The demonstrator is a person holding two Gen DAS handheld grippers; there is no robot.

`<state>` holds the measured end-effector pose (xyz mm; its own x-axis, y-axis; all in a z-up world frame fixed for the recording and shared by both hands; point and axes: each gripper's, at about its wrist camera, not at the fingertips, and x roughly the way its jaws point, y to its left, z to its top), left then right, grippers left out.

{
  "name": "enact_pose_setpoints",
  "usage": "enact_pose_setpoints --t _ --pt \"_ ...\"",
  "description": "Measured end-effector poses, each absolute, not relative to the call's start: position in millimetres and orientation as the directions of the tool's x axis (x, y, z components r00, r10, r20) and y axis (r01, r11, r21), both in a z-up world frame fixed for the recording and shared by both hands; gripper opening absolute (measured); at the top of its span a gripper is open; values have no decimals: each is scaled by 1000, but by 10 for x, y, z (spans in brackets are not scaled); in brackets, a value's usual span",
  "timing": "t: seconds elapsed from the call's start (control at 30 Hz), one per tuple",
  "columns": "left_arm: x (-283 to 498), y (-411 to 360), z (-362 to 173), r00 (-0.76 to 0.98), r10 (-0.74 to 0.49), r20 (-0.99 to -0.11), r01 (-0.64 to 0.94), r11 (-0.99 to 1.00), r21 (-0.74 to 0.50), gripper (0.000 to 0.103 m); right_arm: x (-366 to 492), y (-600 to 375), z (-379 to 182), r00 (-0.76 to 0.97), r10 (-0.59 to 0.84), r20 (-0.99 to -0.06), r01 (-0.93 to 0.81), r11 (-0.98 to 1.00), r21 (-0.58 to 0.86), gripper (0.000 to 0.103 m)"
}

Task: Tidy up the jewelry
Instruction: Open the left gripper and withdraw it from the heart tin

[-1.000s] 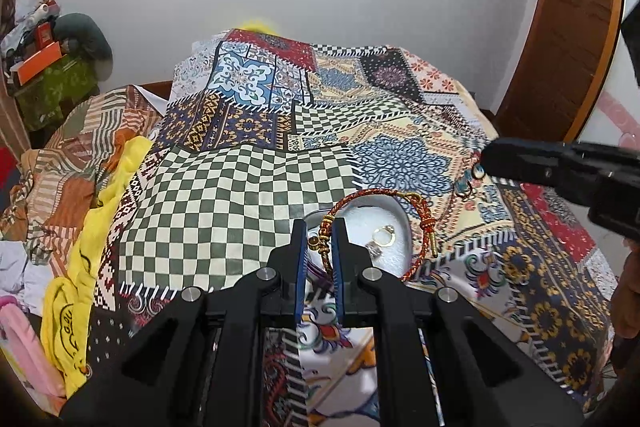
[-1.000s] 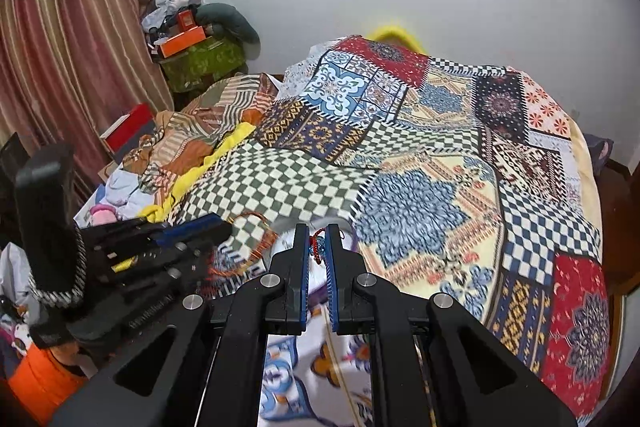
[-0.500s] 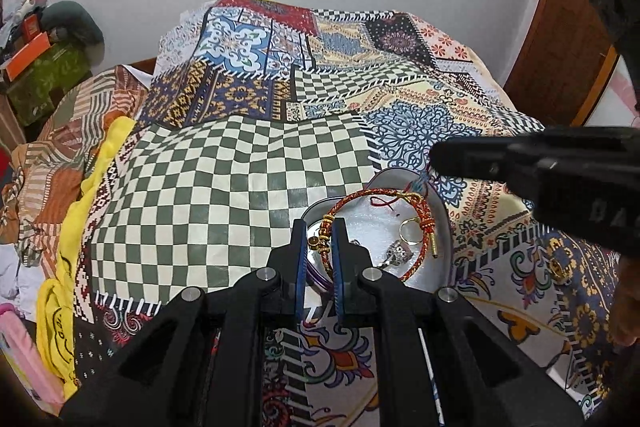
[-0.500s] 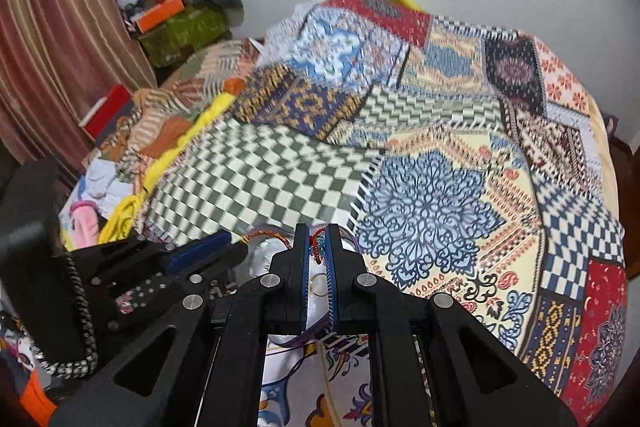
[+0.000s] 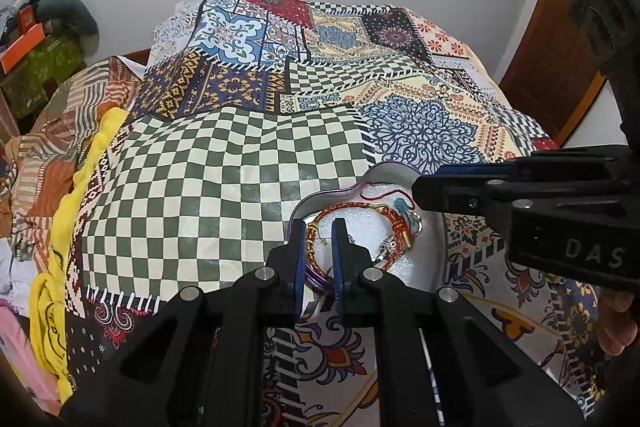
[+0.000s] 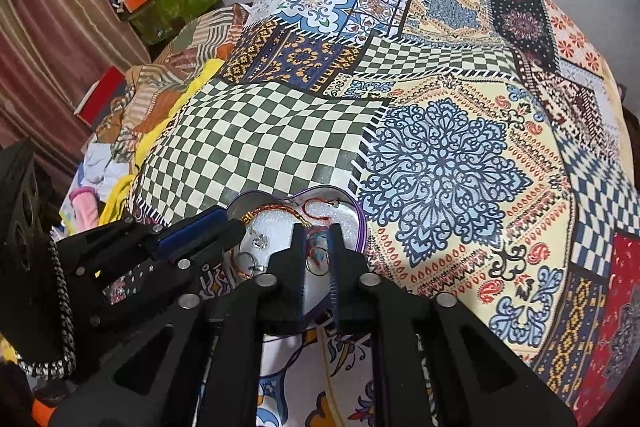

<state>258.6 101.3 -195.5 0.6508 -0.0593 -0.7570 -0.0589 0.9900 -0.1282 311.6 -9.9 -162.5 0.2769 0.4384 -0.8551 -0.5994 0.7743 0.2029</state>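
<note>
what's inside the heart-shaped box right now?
Heart-shaped box holds a red-gold bracelet, rings and white foam lining. The fingers cover the near part.

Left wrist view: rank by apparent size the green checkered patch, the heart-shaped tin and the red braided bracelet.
1. green checkered patch
2. heart-shaped tin, partly hidden by both grippers
3. red braided bracelet, lying inside the tin

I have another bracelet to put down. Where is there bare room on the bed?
The green checkered patch, between the yellow cloth and the heart-shaped box, is bare, and so is the blue medallion patch beyond the box. The box itself is crowded with jewelry and both tongs.
</note>
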Motion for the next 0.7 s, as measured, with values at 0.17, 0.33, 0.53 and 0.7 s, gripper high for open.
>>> enact_pose_setpoints --t 0.17,0.33,0.53,0.7 --pt "2482 999 -1796 672 -59 -738 -54 990 -128 16 3063 -225 -1464 311 464 -829 -600 773 208 25" --pt "2362 896 -1606 700 -70 -711 -27 992 -124 29 2955 -486 -1270 383 464 -798 -595 785 171 26" --pt "2249 595 -1416 714 -117 -690 51 992 -116 32 2790 -913 -1068 471 442 -764 -585 804 105 26" --pt "2204 306 -1384 709 -150 -689 112 989 -100 35 2685 -1159 -1067 507 406 -760 -572 818 56 26"
